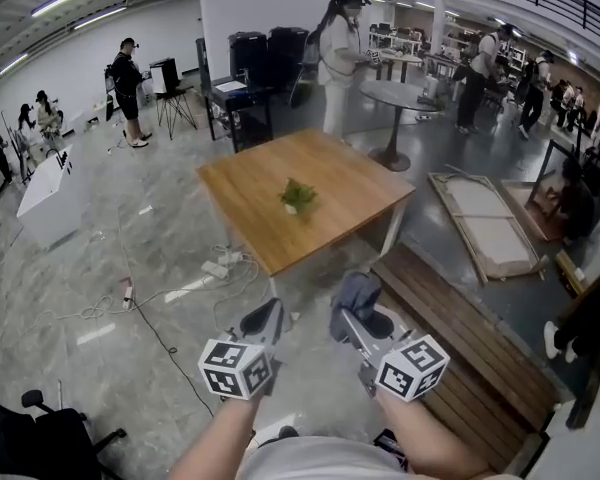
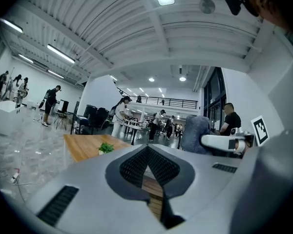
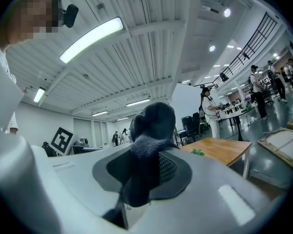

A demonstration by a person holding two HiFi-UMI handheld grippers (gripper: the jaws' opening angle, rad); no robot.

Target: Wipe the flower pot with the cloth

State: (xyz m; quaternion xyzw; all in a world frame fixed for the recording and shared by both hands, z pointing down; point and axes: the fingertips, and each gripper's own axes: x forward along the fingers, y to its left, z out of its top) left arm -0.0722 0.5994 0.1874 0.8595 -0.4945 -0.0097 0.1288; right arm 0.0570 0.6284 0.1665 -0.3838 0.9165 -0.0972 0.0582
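Note:
A small flower pot (image 1: 298,198) with a green plant stands near the middle of a square wooden table (image 1: 250,193), well ahead of both grippers. The same pot (image 2: 105,148) shows small and far off in the left gripper view, and the pot (image 3: 198,152) is tiny in the right gripper view. My right gripper (image 1: 352,313) is shut on a dark grey cloth (image 1: 355,293), which bunches up above the jaws; the cloth (image 3: 151,130) fills the middle of the right gripper view. My left gripper (image 1: 270,320) is shut with nothing in it.
A slatted wooden bench (image 1: 470,348) lies to the right below me. Cables and a power strip (image 1: 216,266) lie on the floor left of the table. A flat frame (image 1: 480,223) lies on the floor further right. Several people stand around a round table (image 1: 400,96) behind.

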